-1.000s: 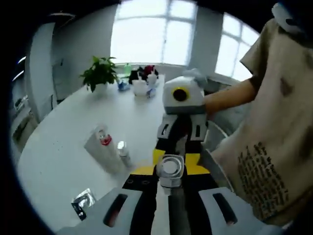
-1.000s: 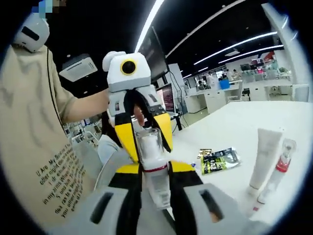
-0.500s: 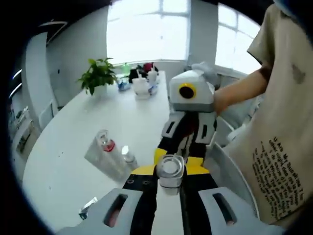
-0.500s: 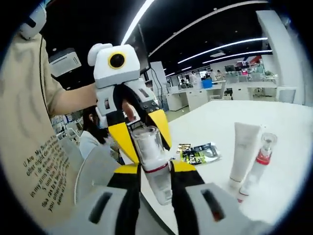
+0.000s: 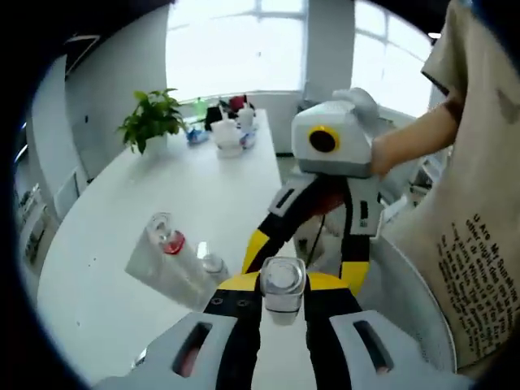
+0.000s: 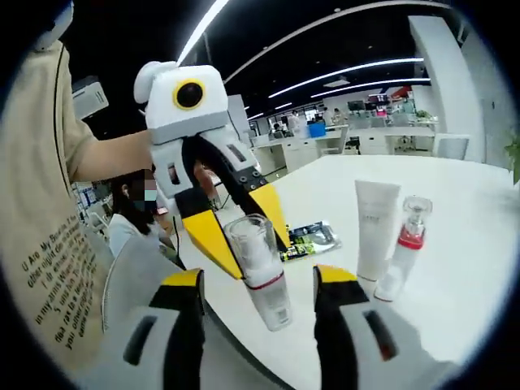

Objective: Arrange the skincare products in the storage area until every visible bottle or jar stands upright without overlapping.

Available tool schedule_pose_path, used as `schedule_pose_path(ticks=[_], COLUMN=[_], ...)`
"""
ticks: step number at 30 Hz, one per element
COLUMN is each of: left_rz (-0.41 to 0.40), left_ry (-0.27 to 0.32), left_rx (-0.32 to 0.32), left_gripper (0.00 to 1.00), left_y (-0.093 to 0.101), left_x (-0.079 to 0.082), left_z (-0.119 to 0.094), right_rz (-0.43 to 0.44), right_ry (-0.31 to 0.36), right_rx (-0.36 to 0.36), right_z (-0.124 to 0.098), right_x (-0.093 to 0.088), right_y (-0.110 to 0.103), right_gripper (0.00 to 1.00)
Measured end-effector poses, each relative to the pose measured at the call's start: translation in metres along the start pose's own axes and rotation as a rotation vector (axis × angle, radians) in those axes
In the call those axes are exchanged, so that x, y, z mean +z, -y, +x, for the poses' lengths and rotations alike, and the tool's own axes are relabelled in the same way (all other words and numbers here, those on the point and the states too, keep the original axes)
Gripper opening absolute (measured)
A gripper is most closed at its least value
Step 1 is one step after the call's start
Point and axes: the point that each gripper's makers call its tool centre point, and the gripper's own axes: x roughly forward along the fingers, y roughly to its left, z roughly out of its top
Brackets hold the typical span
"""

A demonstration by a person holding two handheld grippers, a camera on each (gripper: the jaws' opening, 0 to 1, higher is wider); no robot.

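1. The bottle, clear-capped with a red band, hangs in the air off the near edge of the table, not yet among the other products.
2. Your left gripper is clamped on it: in the right gripper view its yellow jaws pinch the bottle just below the cap, and in the left gripper view the cap sits tight between that gripper's own jaws.
3. Your right gripper is spread wide, with a jaw on either side of the bottle's lower body and touching neither side. The left gripper view shows its yellow tips well apart.
4. On the table, a white tube stands on its cap. A pump bottle with a red collar stands upright just beside it, too close to tell whether they touch.
5. A flat sachet lies nearer the table's edge, apart from the pair.
6. At the far end of the table sit a potted plant and a cluster of small items.
7. The step in hand looks like carrying, with the bottle in one gripper's care and headed for the table.
8. The next move likely calls for you to swing the left gripper over bare table beside the pair. Turn the bottle base-down, set it clear of the tube and pump, and only then open.
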Motion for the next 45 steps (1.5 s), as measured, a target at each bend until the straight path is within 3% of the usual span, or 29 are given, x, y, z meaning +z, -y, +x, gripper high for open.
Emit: schedule_pose_path(ticks=[11,26,35,45], left_rz=[-0.034,-0.084,-0.086,-0.075], left_ry=[-0.041,-0.008,0.05,0.058], left_rx=[0.034,0.121,0.142,0.149], left_gripper=[0.16,0.16,0.16,0.16], left_y=[-0.032,-0.081,-0.092,-0.097], left_x=[-0.024,-0.042,-0.039,-0.038], left_z=[0.034,0.063,0.071,0.075], right_rz=[0.085,0.166,0.203,0.222], right_ry=[0.002,0.002,-0.005,-0.008], right_rx=[-0.14,-0.252,-0.282,-0.304], right_z=[-0.019,-0.031,-0.035,-0.038], right_x=[-0.02,-0.04,-0.051,-0.056], right_y=[0.029,0.056,0.061,0.066], right_gripper=[0.73,0.83,0.87,0.88])
